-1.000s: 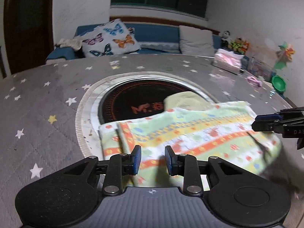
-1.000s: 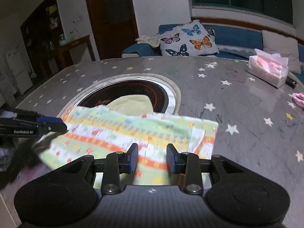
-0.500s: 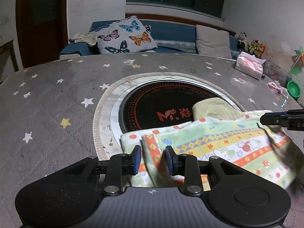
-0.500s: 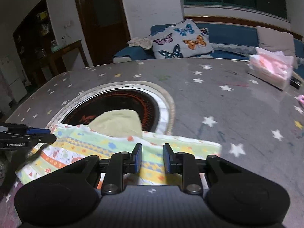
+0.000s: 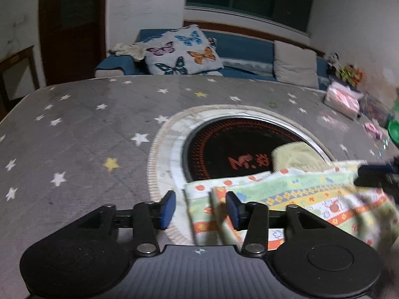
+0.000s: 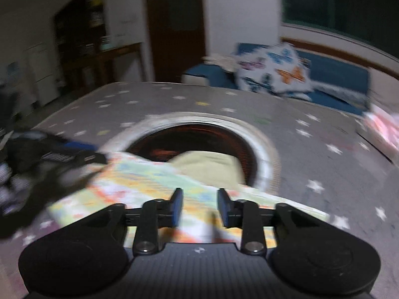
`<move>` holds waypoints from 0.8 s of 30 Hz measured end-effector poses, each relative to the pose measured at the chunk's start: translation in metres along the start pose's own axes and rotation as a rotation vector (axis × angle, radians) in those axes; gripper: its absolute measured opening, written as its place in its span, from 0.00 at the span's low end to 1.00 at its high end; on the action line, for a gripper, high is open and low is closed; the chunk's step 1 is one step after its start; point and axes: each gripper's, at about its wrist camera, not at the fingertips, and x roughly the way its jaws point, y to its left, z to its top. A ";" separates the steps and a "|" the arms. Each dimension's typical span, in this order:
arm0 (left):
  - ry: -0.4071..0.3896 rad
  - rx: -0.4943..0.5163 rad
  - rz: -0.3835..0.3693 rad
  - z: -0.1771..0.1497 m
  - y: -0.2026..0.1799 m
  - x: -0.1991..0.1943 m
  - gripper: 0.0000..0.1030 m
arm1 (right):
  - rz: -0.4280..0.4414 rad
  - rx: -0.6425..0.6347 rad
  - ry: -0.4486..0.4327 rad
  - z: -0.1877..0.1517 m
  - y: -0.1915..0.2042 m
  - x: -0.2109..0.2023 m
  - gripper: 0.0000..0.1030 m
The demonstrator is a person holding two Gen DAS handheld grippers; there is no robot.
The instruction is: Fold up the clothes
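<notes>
**Both grippers let go, folded cloth lying on the table**

Jaws first: the left gripper (image 5: 200,208) has just been opening, and its blue pads now stand clearly apart at the lower middle of its view. The folded corner of the patterned cloth (image 5: 299,199) sits between them, but neither pad presses on it, so that's a release. The right gripper (image 6: 199,206) has also just been opening. Its pads have a gap too, with the cloth (image 6: 139,182) lying under and beyond them, nothing pinched as far as I can see. That view is pretty smeared with motion blur though.

The cloth itself is a folded piece in green, yellow and orange stripes with little prints. It lies flat on the grey star-print table cover (image 5: 74,137), at the near edge of the round black cooktop (image 5: 237,144) set in the table, partly overlapping it. A pale yellow piece (image 5: 296,157) pokes out from behind it onto the black disc.

In the left wrist view the right gripper shows at the right edge over the cloth's far end. In the right wrist view the left gripper (image 6: 62,154) is a blurry dark shape at mid left.

Background: a butterfly pillow (image 5: 182,49) on a blue sofa (image 5: 239,47), upper middle, and a pink tissue pack (image 5: 343,99) on the table at right.
</notes>
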 end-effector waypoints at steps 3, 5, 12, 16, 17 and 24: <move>-0.011 -0.040 0.017 0.002 0.011 -0.010 0.67 | 0.100 -0.097 -0.005 0.002 0.040 -0.005 0.38; -0.015 -0.063 0.016 0.002 0.018 -0.016 0.74 | 0.161 -0.151 -0.001 0.001 0.062 -0.003 0.45; 0.008 -0.159 -0.017 -0.005 0.035 -0.026 0.86 | 0.264 -0.356 0.053 -0.013 0.136 0.020 0.50; 0.042 -0.225 -0.058 -0.011 0.042 -0.025 0.87 | 0.252 -0.430 0.067 -0.019 0.158 0.031 0.48; 0.051 -0.238 -0.071 -0.013 0.043 -0.025 0.87 | 0.239 -0.438 0.076 -0.021 0.160 0.033 0.46; 0.083 -0.324 -0.156 -0.023 0.039 -0.028 0.89 | 0.198 -0.397 0.060 -0.018 0.156 0.030 0.14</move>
